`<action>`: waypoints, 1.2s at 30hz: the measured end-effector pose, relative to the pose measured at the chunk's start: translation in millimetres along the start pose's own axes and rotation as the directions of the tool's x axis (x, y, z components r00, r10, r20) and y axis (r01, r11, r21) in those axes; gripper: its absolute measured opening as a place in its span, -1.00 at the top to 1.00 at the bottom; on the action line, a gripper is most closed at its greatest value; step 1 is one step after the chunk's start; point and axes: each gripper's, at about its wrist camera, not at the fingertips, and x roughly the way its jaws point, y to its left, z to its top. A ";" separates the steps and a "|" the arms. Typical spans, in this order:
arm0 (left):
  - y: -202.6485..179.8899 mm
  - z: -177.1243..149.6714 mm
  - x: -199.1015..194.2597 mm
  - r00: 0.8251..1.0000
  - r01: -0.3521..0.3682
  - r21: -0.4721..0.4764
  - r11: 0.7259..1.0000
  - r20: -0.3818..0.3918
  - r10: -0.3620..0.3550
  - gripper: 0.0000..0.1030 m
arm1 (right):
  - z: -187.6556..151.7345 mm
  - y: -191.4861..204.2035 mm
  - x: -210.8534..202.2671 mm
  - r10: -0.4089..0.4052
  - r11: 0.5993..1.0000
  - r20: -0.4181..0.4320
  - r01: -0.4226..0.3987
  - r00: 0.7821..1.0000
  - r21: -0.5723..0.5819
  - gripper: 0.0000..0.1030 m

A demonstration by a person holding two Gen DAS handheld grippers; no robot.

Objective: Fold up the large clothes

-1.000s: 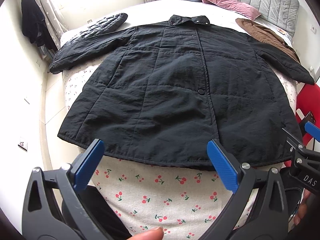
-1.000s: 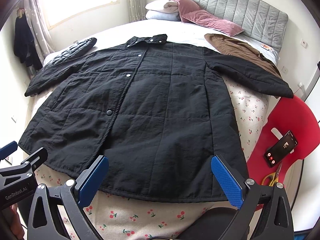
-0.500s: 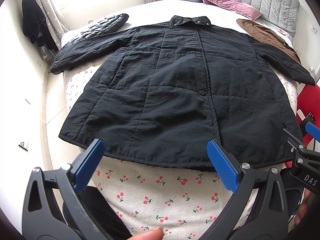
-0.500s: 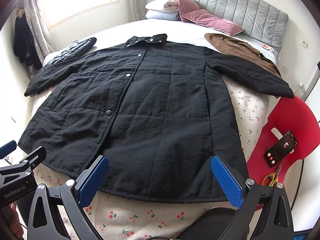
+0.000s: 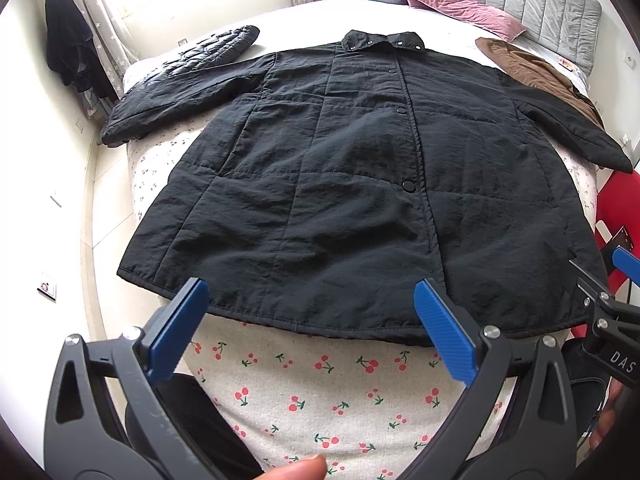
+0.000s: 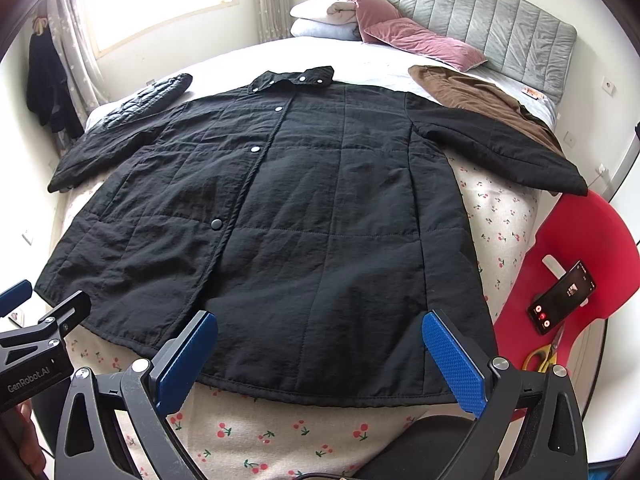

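Your left hand-held gripper [image 5: 308, 320] is spread wide, blue pads [image 5: 444, 336] empty, hovering above the cherry-print sheet [image 5: 332, 392] just short of the coat hem. Nothing between the fingers. Your right hand-held gripper [image 6: 320, 354] is also fully apart and empty, its pads [image 6: 454, 364] over the hem edge on the coat's other half; whether they touch fabric, can't tell. Each gripper shows at the edge of the other's view: the right one [image 5: 612, 312] at the left camera's right side, the left one [image 6: 36, 328] at the right camera's left side.

The black quilted coat [image 5: 360, 184] lies flat, front up, snaps closed, on the bed [image 6: 500, 216], hem toward you, collar [image 6: 294, 77] away toward the headboard [image 6: 500, 28]. Both sleeves are spread outward: one sleeve [image 5: 176, 108] runs to the bed's left edge, the other sleeve [image 6: 500, 152] reaches the right edge.

Beyond the coat: a dark puffer jacket [image 5: 212, 50] just beside the left sleeve, a brown garment [image 6: 480, 96] partly under the right sleeve, pink pillows [image 6: 416, 40] and folded white bedding [image 6: 320, 20] at the headboard.

Right of the bed, a red chair [image 6: 592, 248] carries a phone [image 6: 562, 302], screen lit, and yellow-handled scissors [image 6: 546, 354]. Dark clothes [image 5: 68, 48] hang by the curtain at far left.
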 end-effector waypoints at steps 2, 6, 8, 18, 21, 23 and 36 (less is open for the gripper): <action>0.4 0.6 1.3 1.000 -0.002 0.001 1.000 0.000 0.002 -0.99 | 0.1 -0.1 1.4 0.000 1.000 -0.002 0.000 1.000 0.001 -1.00; -0.2 2.5 4.4 1.000 -0.005 0.002 1.000 -0.002 0.005 -0.99 | 2.0 -0.1 5.7 -0.003 1.000 -0.011 0.003 1.000 -0.003 -1.00; 0.0 3.7 6.0 1.000 -0.009 0.003 1.000 0.000 0.009 -0.99 | 4.1 0.5 7.9 -0.008 1.000 -0.012 0.008 1.000 -0.009 -1.00; -0.7 15.2 18.2 0.999 -0.012 0.041 0.999 0.052 0.010 -0.99 | 17.9 0.0 20.1 -0.021 1.000 -0.014 0.020 1.000 -0.022 -1.00; -0.3 21.8 28.6 0.999 0.031 0.075 0.997 0.020 -0.033 -0.99 | 23.4 -2.5 26.8 -0.013 0.999 -0.016 0.012 1.000 -0.030 -1.00; 4.5 29.2 35.8 0.997 0.077 0.084 0.993 -0.008 -0.077 -0.99 | 27.3 -5.4 31.8 -0.010 0.999 -0.014 0.010 1.000 -0.037 -1.00; 129.4 106.9 139.3 0.991 0.075 0.088 0.993 -0.115 -0.065 -0.99 | 70.6 -109.6 83.9 0.164 0.986 -0.101 -0.167 0.981 -0.018 -1.00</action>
